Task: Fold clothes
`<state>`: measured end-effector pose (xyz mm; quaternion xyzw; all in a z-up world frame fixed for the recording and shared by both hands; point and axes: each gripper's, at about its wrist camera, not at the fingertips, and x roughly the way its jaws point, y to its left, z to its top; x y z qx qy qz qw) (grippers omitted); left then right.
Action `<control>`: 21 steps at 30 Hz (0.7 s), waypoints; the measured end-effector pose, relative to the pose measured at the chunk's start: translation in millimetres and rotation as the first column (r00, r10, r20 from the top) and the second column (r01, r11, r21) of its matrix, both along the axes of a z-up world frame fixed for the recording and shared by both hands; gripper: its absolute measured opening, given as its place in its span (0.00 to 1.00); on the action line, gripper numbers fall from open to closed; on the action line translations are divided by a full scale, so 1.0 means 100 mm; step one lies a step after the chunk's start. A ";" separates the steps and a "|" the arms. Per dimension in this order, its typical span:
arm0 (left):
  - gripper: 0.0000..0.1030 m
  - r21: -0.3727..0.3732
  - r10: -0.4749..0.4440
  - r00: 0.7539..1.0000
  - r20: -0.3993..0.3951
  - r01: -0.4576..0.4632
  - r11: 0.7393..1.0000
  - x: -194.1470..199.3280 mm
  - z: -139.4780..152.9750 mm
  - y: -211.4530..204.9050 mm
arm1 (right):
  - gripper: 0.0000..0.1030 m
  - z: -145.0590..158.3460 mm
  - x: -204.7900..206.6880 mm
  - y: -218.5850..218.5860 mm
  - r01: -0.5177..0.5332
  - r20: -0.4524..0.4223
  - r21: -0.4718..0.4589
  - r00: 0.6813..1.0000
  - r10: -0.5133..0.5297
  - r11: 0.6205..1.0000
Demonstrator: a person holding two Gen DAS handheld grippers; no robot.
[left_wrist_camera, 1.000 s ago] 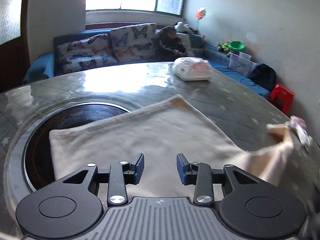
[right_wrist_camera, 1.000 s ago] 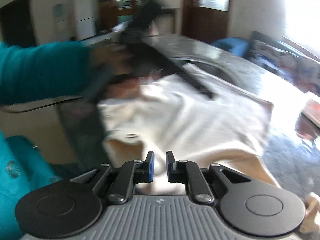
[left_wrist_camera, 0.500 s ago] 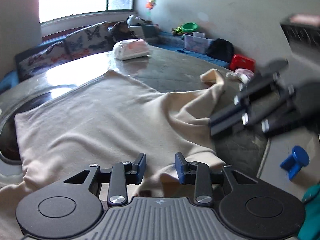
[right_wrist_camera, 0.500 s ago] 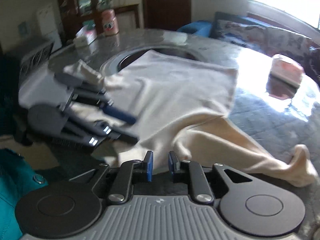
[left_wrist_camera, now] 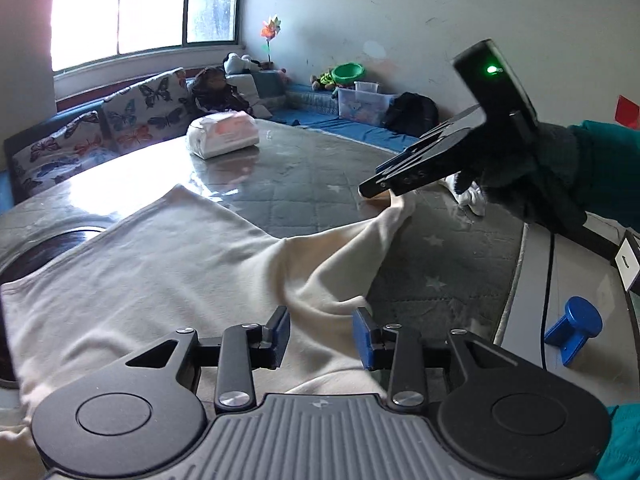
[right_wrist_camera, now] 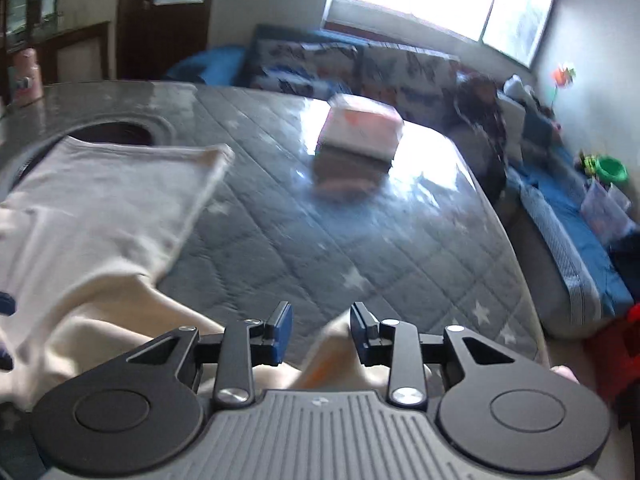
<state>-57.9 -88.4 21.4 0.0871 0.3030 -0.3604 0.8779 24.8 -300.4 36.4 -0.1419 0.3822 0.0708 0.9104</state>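
Left wrist: left gripper (left_wrist_camera: 321, 336) jaws spread, opening, over cream garment (left_wrist_camera: 160, 272) lying flat on table (left_wrist_camera: 304, 184); sleeve (left_wrist_camera: 372, 236) trails out unfolded. Right wrist: right gripper (right_wrist_camera: 320, 330) opening over sleeve end (pads not pressing). No fold done yet.

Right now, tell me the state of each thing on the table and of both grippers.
Cream garment: spread on the table, sleeve stretched out, not folded.
Tissue pack: lying on the table, apart from the garment.
Left gripper: jaws opening, over the garment.
Right gripper: jaws opening, sleeve end between them.
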 end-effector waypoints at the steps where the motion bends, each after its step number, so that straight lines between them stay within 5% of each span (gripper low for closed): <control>1: 0.37 -0.002 -0.004 1.000 -0.005 0.004 1.000 0.01 -0.01 -0.04 | 0.29 -0.03 0.03 -0.03 0.008 -0.012 -0.014 1.000 -0.008 1.000; 4: 0.37 -0.003 -0.018 1.000 -0.015 0.018 1.000 0.06 -0.05 -0.14 | 0.11 -0.08 0.07 -0.09 0.016 -0.036 -0.031 0.999 -0.017 0.999; 6: 0.37 -0.003 -0.024 0.999 -0.023 0.024 1.000 0.08 -0.09 -0.20 | 0.07 -0.05 0.03 -0.11 0.010 -0.025 -0.038 1.000 -0.011 0.999; 11: 0.36 -0.001 -0.034 0.999 -0.035 0.034 0.999 0.12 -0.17 -0.29 | 0.06 0.23 -0.03 -0.13 0.015 0.114 -0.026 0.993 -0.012 1.000; 16: 0.35 -0.001 -0.076 0.996 -0.045 0.076 0.997 0.09 -0.21 -0.34 | 0.08 0.40 -0.13 -0.33 0.071 0.244 0.092 0.966 -0.092 0.993; 21: 0.35 0.019 -0.117 0.992 -0.035 0.118 0.993 0.01 -0.25 -0.37 | 0.10 -0.02 -0.03 -0.73 0.265 0.139 0.115 0.950 -0.280 0.957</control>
